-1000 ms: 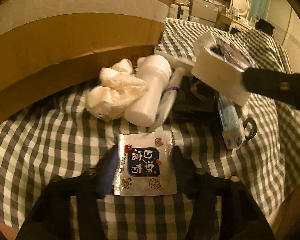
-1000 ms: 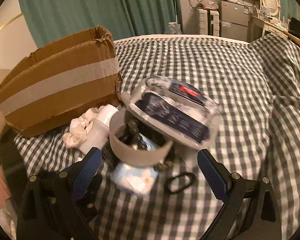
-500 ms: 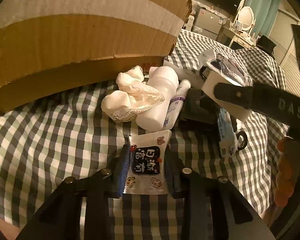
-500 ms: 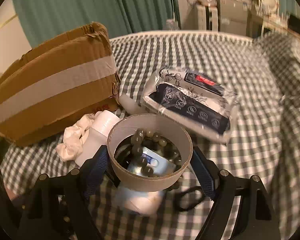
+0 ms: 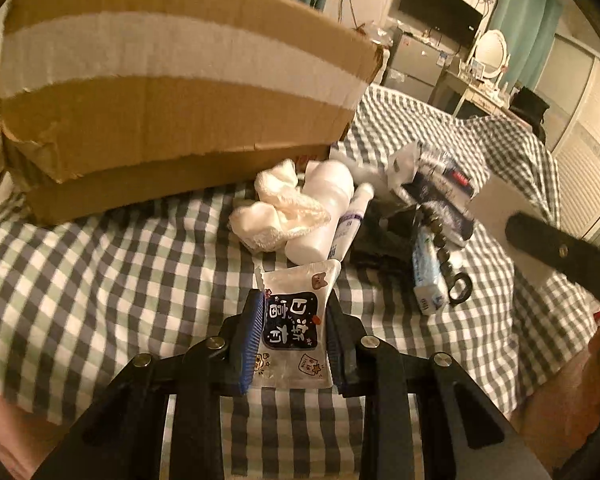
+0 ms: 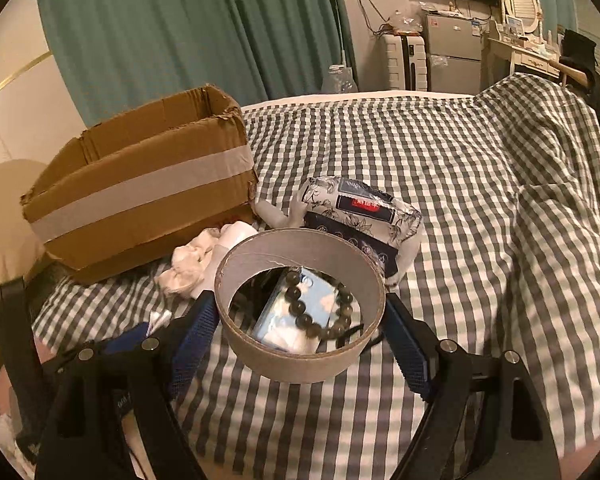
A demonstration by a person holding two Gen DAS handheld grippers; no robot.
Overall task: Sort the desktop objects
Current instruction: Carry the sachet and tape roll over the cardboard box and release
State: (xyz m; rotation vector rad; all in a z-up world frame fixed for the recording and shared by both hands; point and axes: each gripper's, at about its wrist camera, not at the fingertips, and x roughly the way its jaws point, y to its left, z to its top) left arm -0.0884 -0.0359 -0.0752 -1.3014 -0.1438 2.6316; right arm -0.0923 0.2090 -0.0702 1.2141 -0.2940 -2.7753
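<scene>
My left gripper (image 5: 294, 330) is shut on a white snack packet (image 5: 296, 324) with a dark label, held just above the checked cloth. My right gripper (image 6: 300, 320) is shut on a wide tape roll (image 6: 300, 360), lifted above the pile. Through the roll I see a bead bracelet (image 6: 324, 312) lying on a blue tissue pack (image 6: 288, 316). The open cardboard box (image 5: 172, 92) stands behind the pile, also in the right wrist view (image 6: 140, 192).
A white cloth (image 5: 276, 212), a white bottle (image 5: 324, 208), a small tube (image 5: 350, 220), a patterned wet-wipe pack (image 6: 360, 216) and a black hair tie (image 5: 460, 286) lie by the box. The checked cover (image 6: 460, 160) spreads to the right.
Both grippers closed: the left on the snack packet, the right on the tape roll. The right gripper then lifted the roll up and back from the pile.
</scene>
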